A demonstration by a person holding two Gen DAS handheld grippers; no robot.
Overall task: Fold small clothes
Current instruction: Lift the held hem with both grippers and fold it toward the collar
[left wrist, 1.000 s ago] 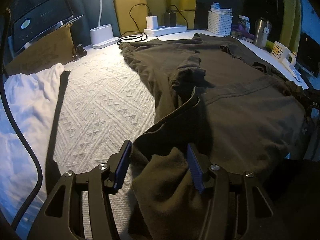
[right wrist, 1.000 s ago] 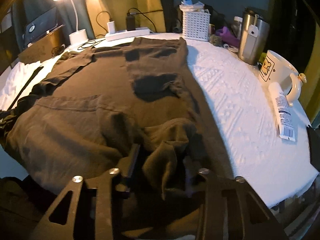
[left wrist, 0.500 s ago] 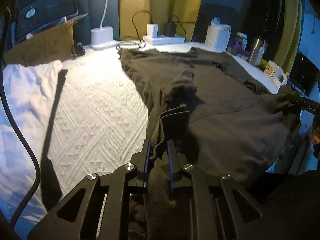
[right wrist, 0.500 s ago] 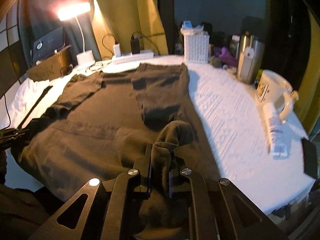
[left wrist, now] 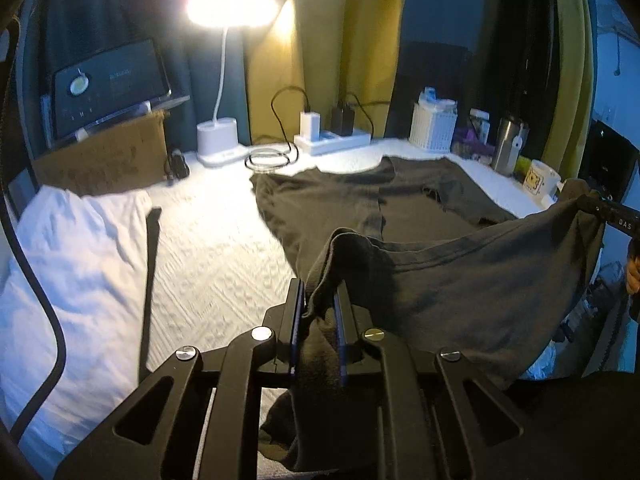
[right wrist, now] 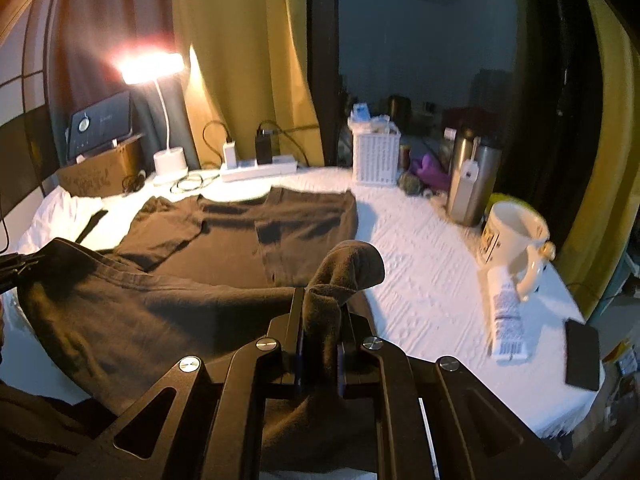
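A dark olive T-shirt [left wrist: 360, 200] lies spread on the white textured bedspread [left wrist: 208, 240], its far part flat, its near hem lifted. My left gripper [left wrist: 318, 300] is shut on the left corner of the hem. My right gripper [right wrist: 320, 312] is shut on the right corner of the same shirt [right wrist: 240, 232]. The hem hangs taut between the two grippers, raised above the bed. The right gripper's tip also shows at the right edge of the left wrist view [left wrist: 608, 212], and the left gripper's tip at the left edge of the right wrist view [right wrist: 12, 268].
A white folded garment [left wrist: 72, 248] lies left of the shirt. At the back stand a lit lamp [left wrist: 218, 136], a power strip [left wrist: 332, 138], a white basket [right wrist: 376, 156], a steel tumbler [right wrist: 472, 184]. A mug [right wrist: 516, 240], a tube [right wrist: 506, 320] and a phone [right wrist: 582, 360] lie on the right.
Both grippers closed on the shirt's near hem corners and lifted them. The hem now hangs raised and stretched between them instead of lying bunched at the bed's edge.
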